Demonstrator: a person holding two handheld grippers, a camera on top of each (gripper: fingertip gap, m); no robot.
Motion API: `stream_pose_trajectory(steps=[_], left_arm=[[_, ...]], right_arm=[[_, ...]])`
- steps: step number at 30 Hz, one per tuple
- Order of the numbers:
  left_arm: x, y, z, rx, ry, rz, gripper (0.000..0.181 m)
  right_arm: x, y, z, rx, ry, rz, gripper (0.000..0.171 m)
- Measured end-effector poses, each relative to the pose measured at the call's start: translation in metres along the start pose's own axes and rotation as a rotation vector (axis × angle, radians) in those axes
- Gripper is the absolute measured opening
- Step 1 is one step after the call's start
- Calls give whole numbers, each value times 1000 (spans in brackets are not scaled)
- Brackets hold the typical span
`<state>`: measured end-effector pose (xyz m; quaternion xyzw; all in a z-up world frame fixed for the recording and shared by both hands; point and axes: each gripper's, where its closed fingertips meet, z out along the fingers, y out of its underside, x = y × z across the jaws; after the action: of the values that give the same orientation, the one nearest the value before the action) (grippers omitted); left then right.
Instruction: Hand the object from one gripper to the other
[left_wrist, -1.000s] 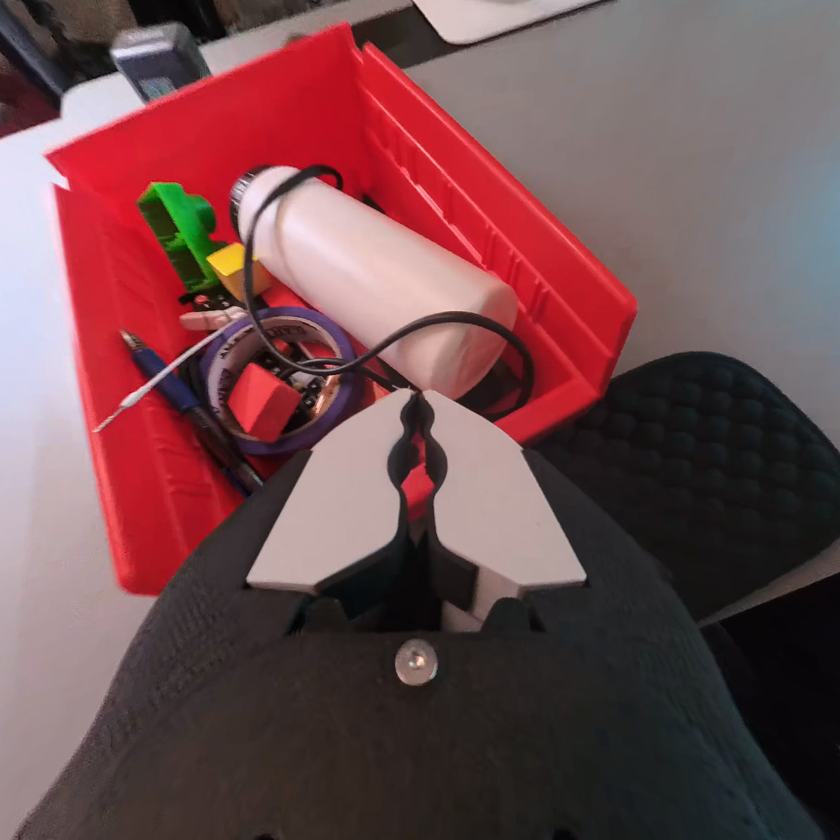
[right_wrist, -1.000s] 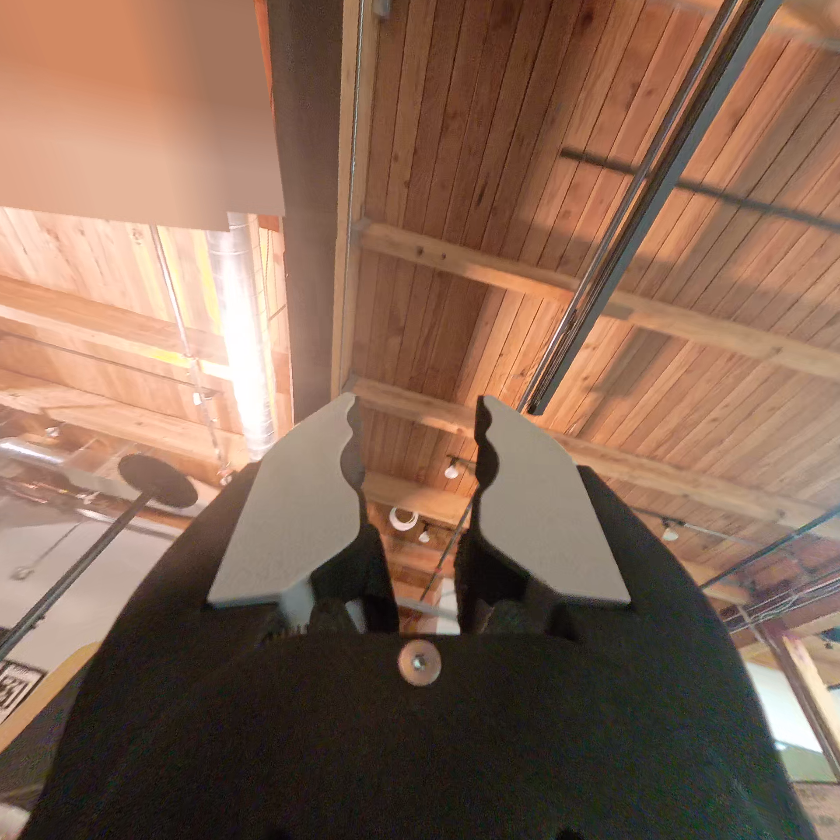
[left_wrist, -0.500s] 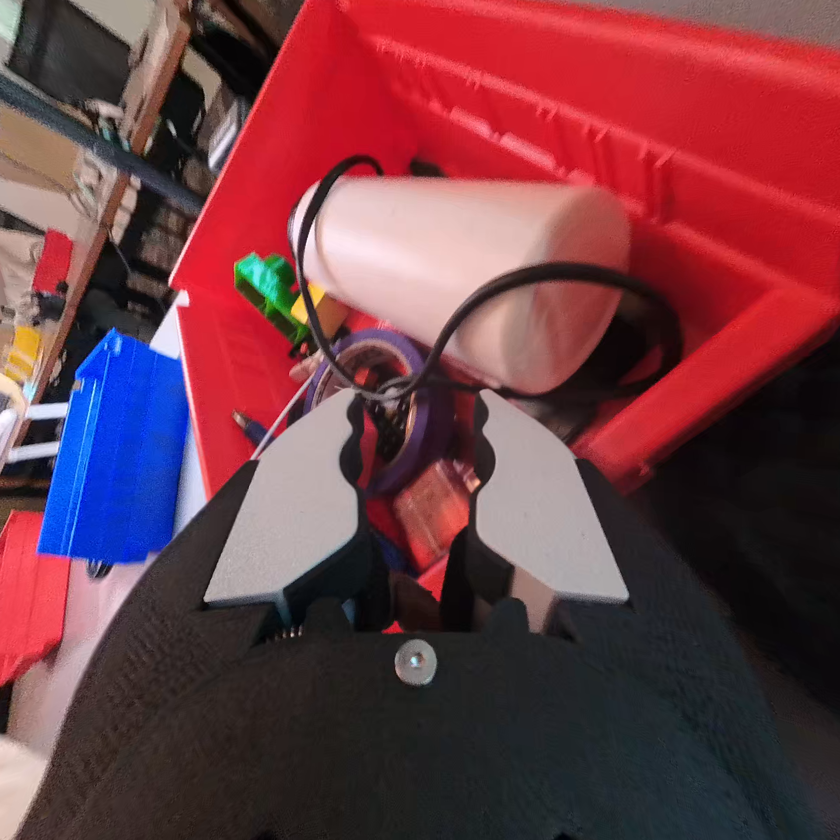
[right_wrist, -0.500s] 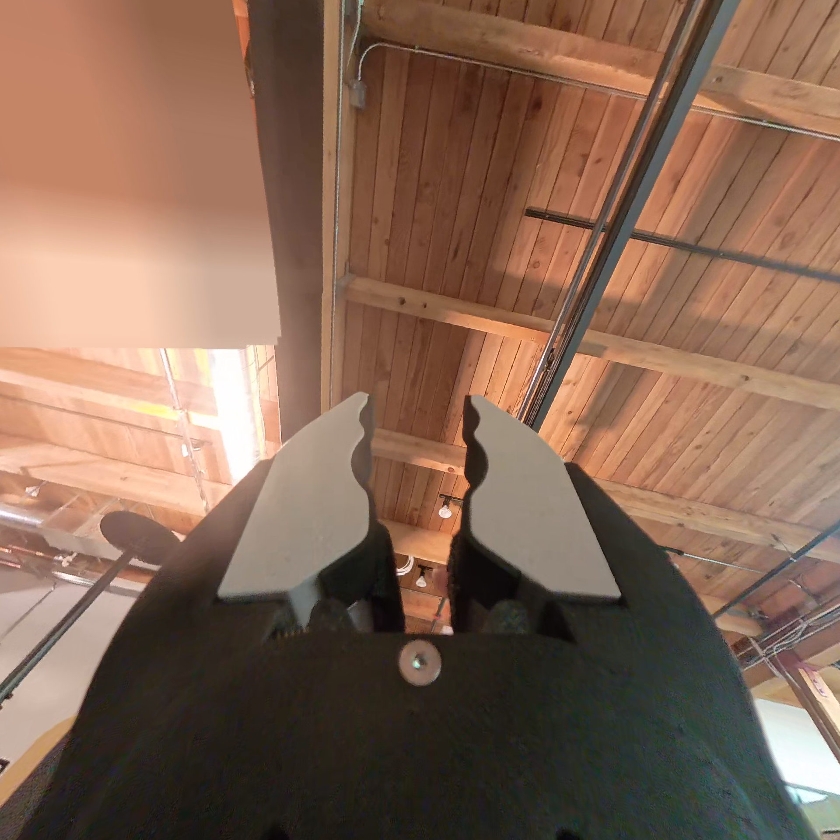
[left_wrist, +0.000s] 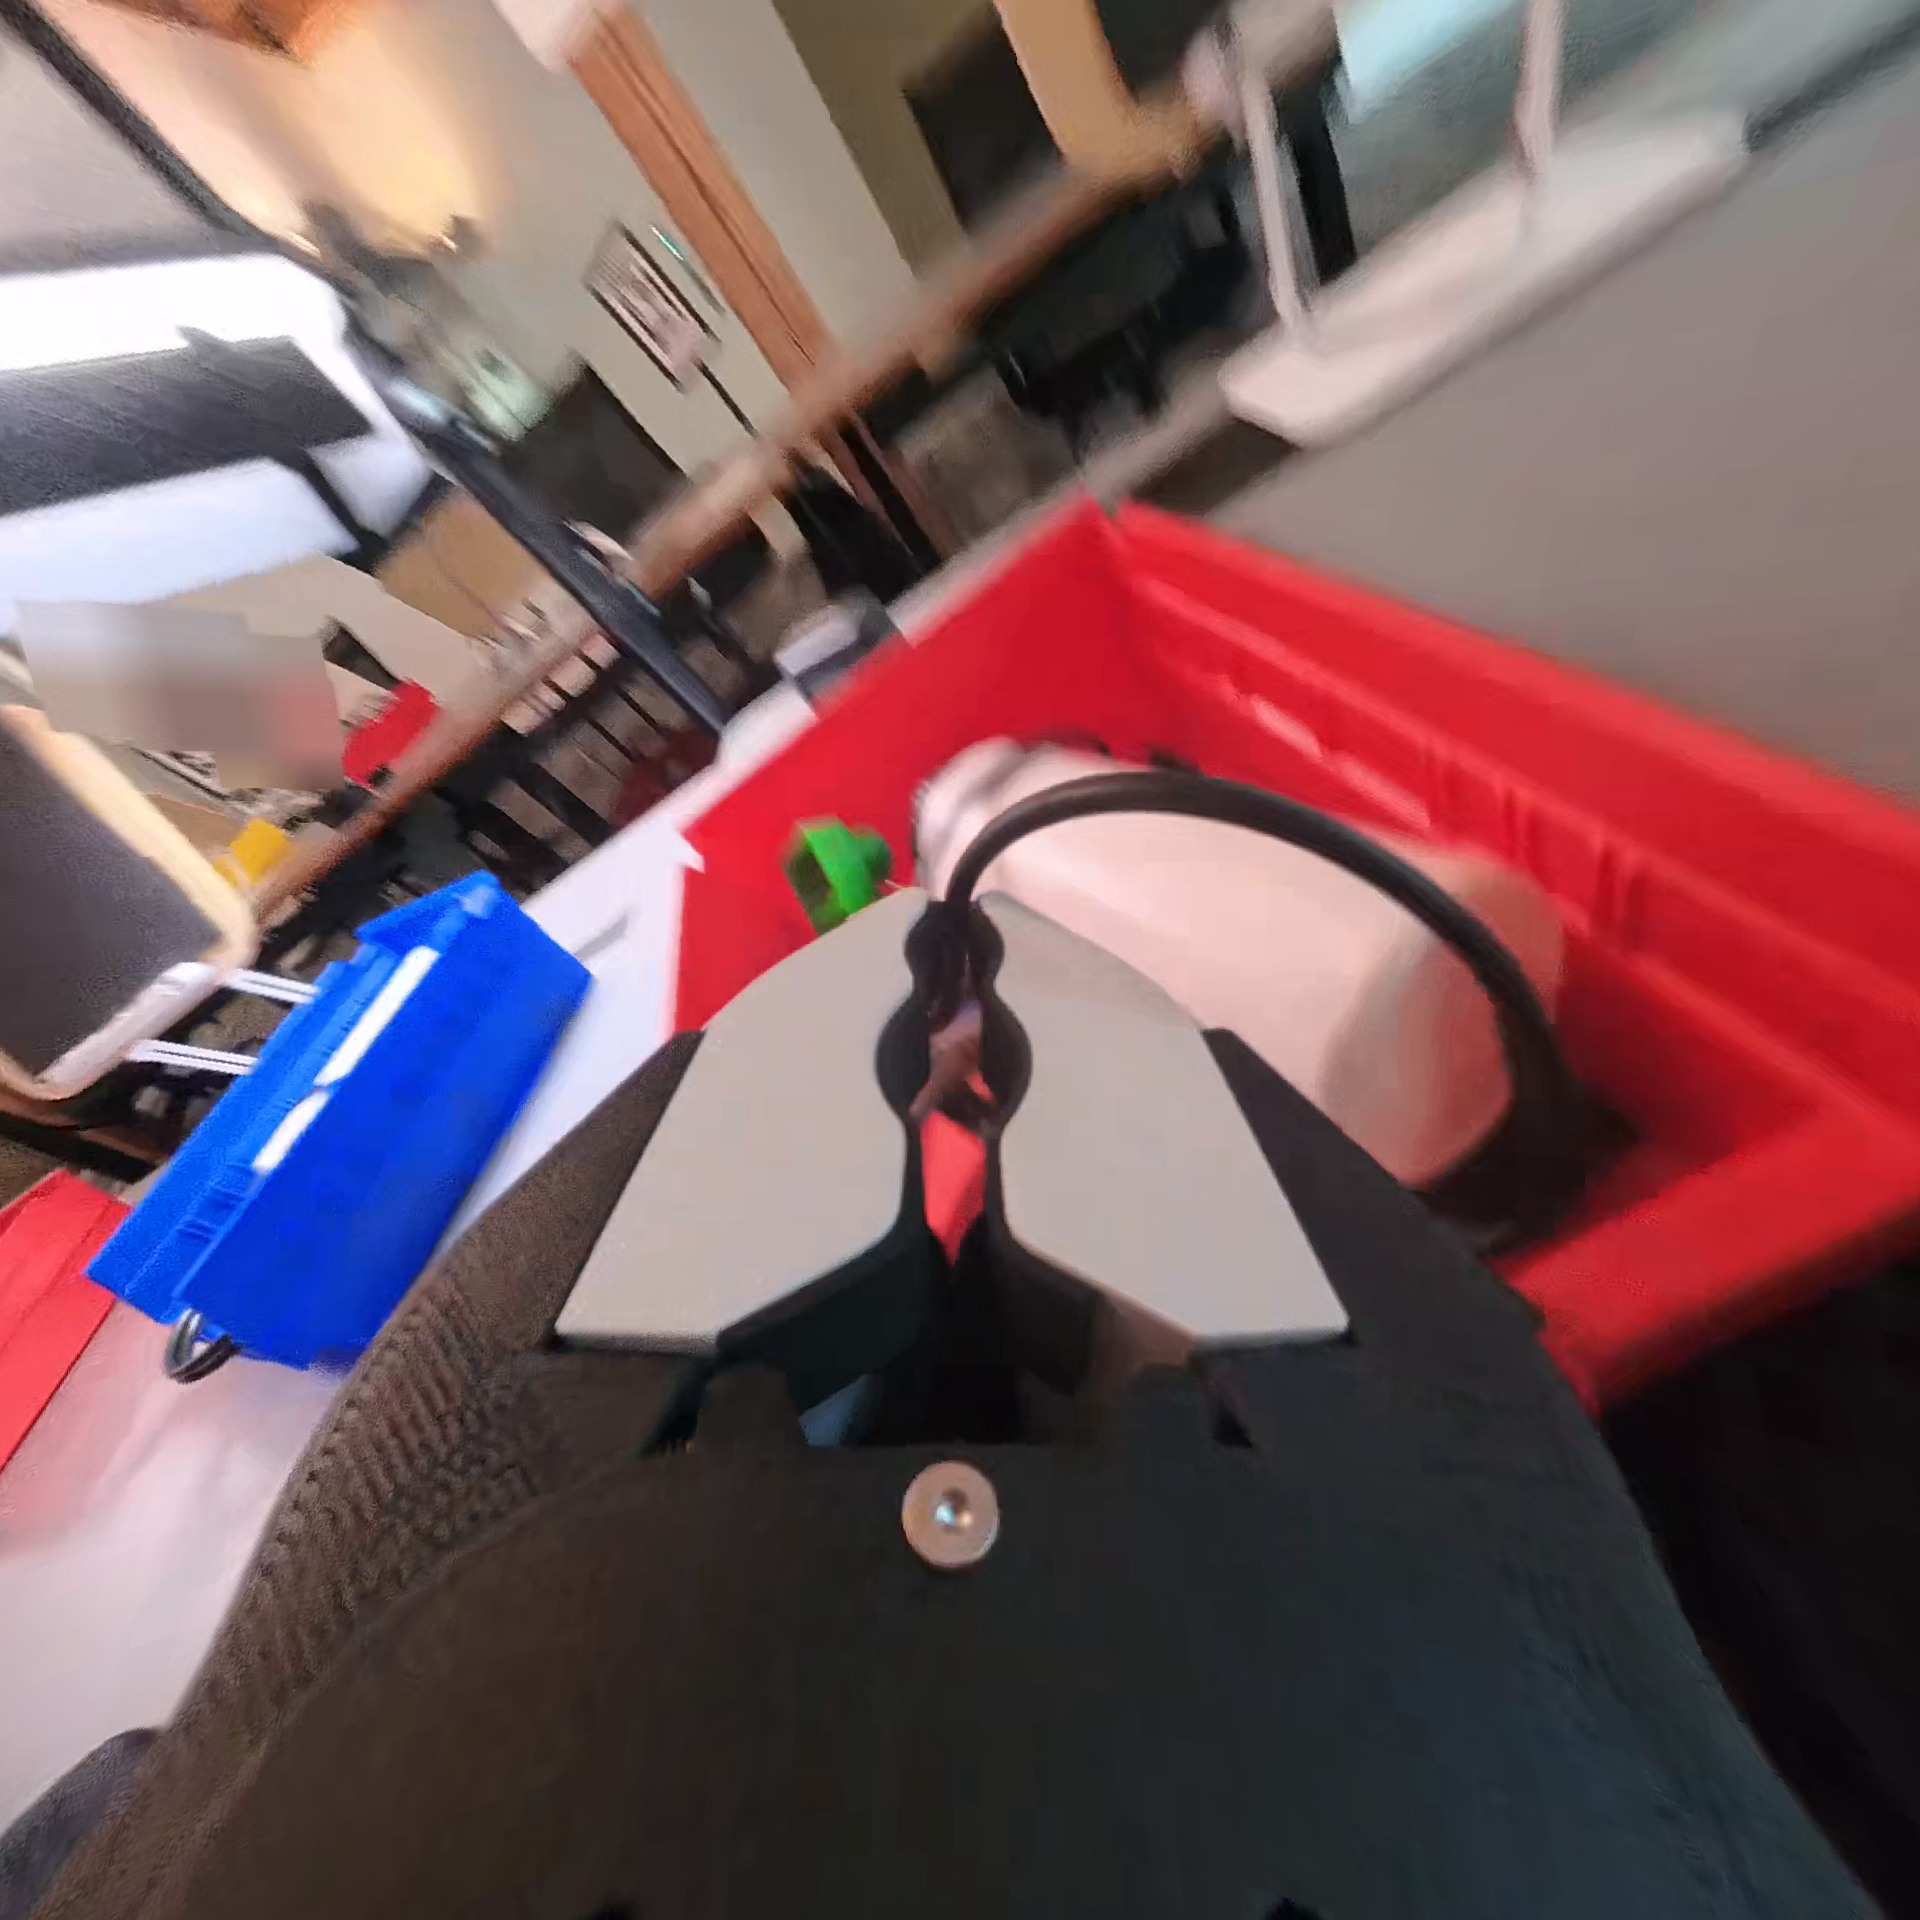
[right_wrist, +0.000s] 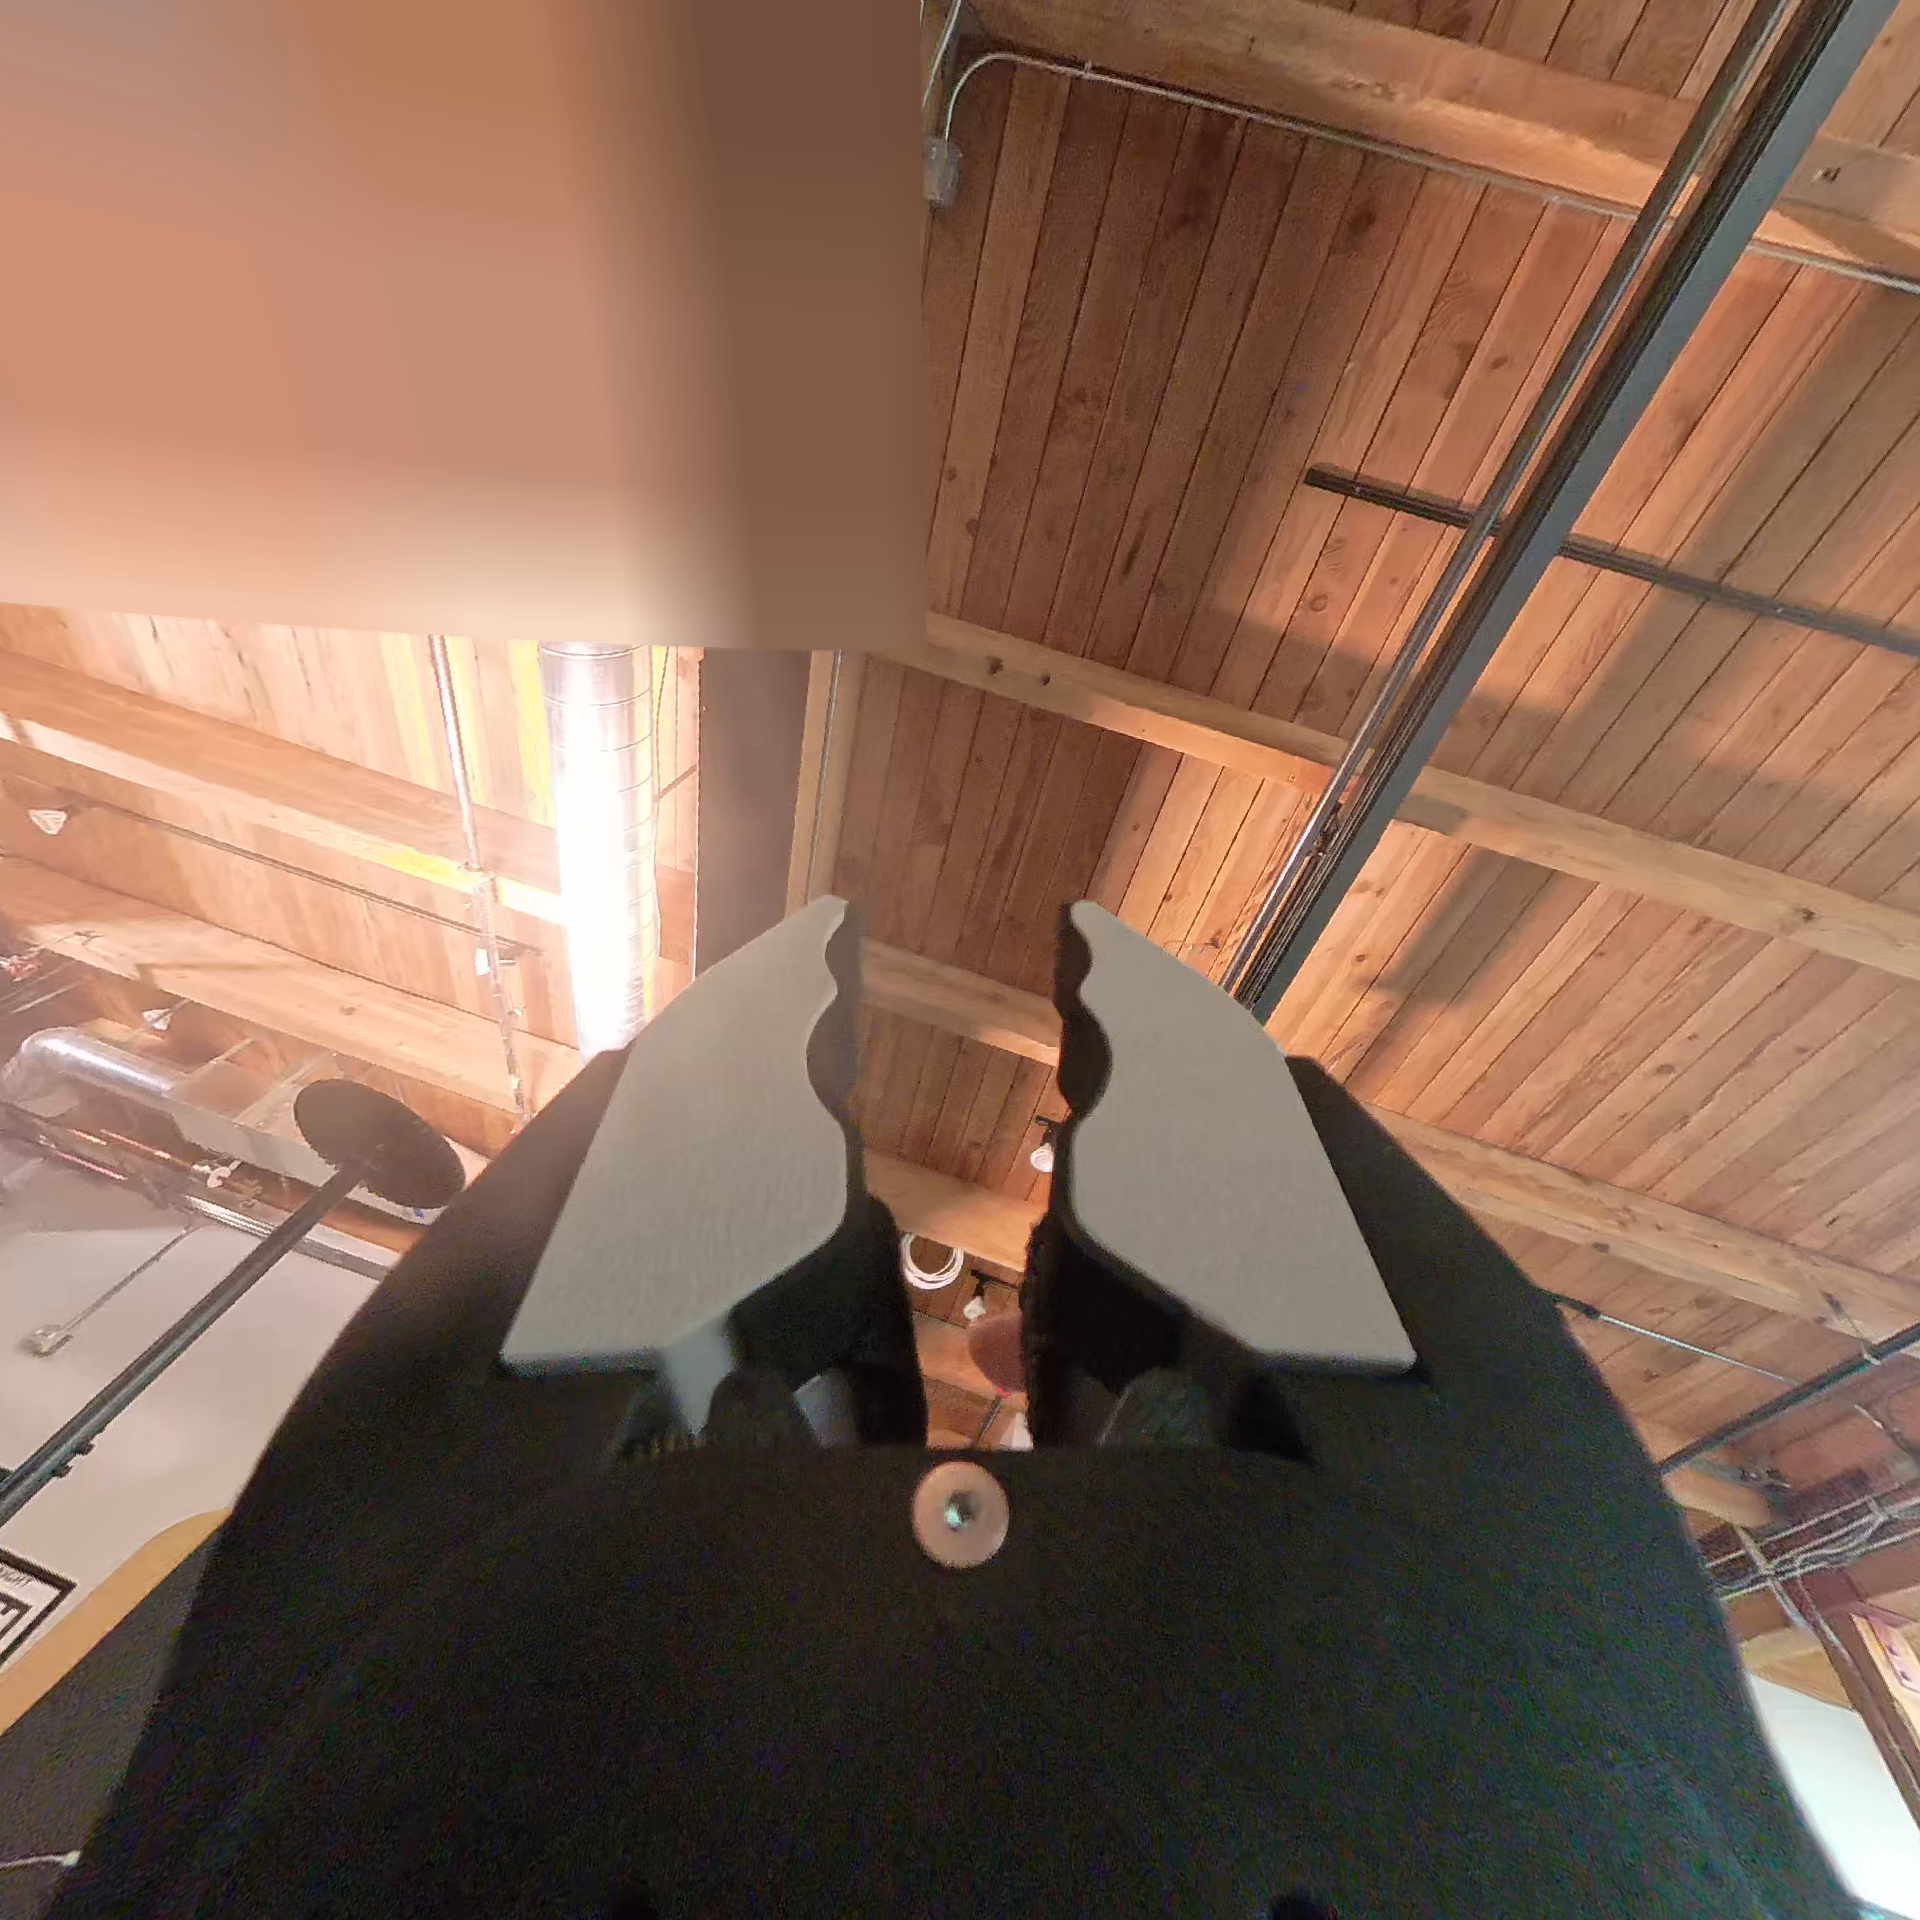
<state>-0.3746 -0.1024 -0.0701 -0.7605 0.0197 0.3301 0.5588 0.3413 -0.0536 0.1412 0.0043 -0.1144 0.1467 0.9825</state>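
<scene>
In the left wrist view my left gripper is shut on a black cable right at its fingertips. The cable arcs up from the tips and over a white bottle that lies in a red bin, then drops behind the bottle's right end. The picture is blurred by motion. In the right wrist view my right gripper is open and empty. It points up at a wooden ceiling, and neither the bin nor the cable shows there.
A green plastic piece lies in the red bin's far corner. A blue bin stands on the pale table to the left. Dark tables and chairs stand beyond. Beams and a dark rail cross the ceiling. Some 75 centimeters of space lies between my two pairs of fingers. From the left gripper's tips to the green plastic piece is close to 20 centimeters.
My left gripper opened over the bin, then shut on the black cable, and its view has tilted up towards the room. My right gripper has opened a little wider.
</scene>
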Motion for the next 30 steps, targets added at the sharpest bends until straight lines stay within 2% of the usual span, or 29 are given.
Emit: stream_pose_trajectory(steps=[2, 6, 14, 18, 22, 26, 28, 30], left_arm=[[-16, -34, -15, 182, -88, -91, 3], [-15, -100, -56, 521, -44, -247, 3], [19, -190, -134, 867, 35, -288, 3], [52, -221, -162, 983, 169, -328, 3], [95, -246, -183, 1054, 330, -339, 3], [136, -259, -188, 1034, 380, -278, 3], [157, -265, -189, 1029, 397, -253, 4], [184, -272, -197, 1053, 486, -264, 3]], right_arm=[[-2, 2, 0, -2, -5, 12, 35], [-11, 1, 3, 1, -32, 1, 34], [-42, 12, 7, -44, -156, -70, 35], [-66, 20, 9, -89, -244, -83, 34], [-91, 25, 13, -139, -315, 73, 34], [-140, 35, 12, -276, -449, 409, 34], [-180, 35, 4, -376, -590, 617, 39], [-224, 25, -12, -432, -795, 778, 50]])
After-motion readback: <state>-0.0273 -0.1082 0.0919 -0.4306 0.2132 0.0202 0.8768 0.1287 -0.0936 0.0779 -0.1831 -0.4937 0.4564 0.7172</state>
